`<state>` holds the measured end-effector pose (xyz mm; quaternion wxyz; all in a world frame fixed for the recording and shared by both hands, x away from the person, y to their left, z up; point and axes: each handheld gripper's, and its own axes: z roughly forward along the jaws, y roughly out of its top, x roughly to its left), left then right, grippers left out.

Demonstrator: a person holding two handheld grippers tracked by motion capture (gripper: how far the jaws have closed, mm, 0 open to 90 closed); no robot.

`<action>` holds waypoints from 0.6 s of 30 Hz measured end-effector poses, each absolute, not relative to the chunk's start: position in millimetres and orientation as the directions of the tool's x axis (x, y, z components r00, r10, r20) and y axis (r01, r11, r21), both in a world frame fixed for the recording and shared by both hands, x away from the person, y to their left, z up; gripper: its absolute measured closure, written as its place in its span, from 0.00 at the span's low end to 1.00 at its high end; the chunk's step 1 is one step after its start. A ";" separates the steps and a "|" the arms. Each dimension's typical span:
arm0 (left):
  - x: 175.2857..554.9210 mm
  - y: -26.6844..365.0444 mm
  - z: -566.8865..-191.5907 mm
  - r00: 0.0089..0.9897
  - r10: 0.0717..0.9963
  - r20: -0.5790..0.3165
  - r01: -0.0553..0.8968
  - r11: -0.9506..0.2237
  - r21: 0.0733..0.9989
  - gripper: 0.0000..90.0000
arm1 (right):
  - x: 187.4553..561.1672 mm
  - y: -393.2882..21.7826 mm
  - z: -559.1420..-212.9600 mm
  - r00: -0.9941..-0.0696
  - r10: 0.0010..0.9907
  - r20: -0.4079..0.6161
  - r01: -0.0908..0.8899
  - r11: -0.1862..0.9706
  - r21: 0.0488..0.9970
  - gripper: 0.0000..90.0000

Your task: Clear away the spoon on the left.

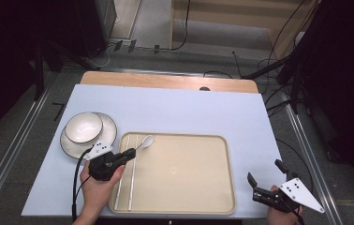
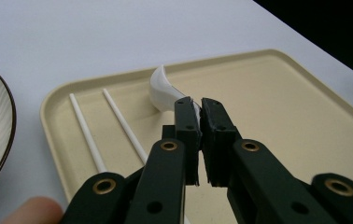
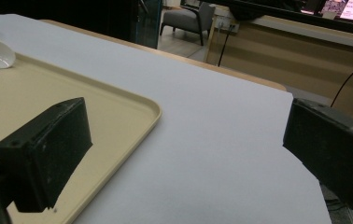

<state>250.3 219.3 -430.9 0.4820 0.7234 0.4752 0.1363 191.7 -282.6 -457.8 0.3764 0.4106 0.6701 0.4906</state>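
Left gripper (image 2: 199,112) clamps the white spoon (image 2: 164,91) handle at its fingertips, bowl ahead above the tray (image 1: 222,140). Thin purchase: tilting could let it pivot or drop beside the chopsticks (image 1: 127,171). Right gripper (image 1: 265,180) stands wide, empty.

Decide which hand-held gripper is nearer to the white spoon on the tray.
Left. The left hand-held gripper is shut on the white spoon by its handle; the right hand-held gripper sits open off the tray's far corner.

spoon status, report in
Left gripper shut on spoon handle, over tray. Right gripper open, idle off tray. Chopsticks beside spoon, nothing blocking.
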 end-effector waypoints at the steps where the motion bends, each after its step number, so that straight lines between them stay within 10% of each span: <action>1: 250.3 219.3 -431.0 0.512 0.819 -0.260 0.556 -0.085 0.827 0.96 | 191.5 -282.4 -457.8 -0.379 0.920 -0.103 0.180 0.182 0.967 0.02; 18: 252.3 216.8 -434.2 0.518 0.813 -0.266 0.575 -0.100 0.812 0.96 | 192.4 -282.6 -458.1 -0.379 0.919 -0.105 0.178 0.183 0.967 0.02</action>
